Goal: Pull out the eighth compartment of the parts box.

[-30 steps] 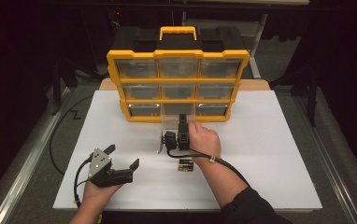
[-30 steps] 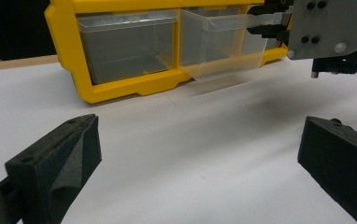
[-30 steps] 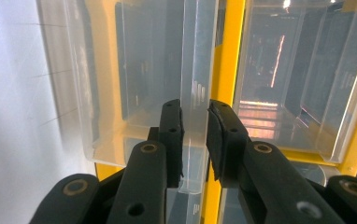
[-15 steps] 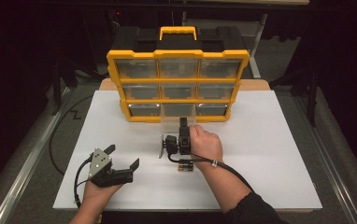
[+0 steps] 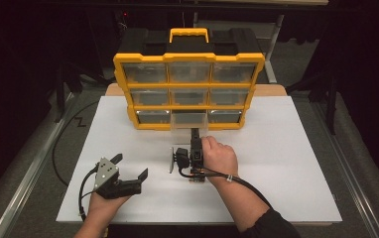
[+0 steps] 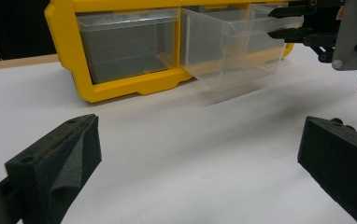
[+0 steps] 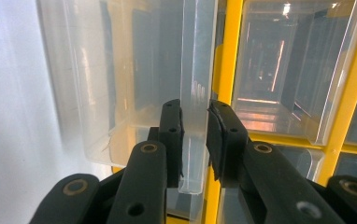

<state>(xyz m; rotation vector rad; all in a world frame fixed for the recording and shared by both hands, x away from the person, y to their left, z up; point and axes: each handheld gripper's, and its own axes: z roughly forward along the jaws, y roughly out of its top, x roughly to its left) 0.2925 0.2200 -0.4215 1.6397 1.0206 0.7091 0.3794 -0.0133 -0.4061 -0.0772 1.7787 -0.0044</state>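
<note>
Clear drawer [image 5: 188, 119], approx. half pulled from yellow organizer [image 5: 189, 59], is pinched by right gripper [image 5: 196, 133], seemingly at front lip. Left gripper [image 5: 130, 166] is held spread above white worktop [image 5: 286, 163].

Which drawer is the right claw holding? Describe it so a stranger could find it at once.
Start at the yellow organiser standing at the back of the white table. In its bottom row, take the middle clear drawer. Unlike its neighbours, it is pulled partway out, with the right claw clamped on its front lip.
</note>
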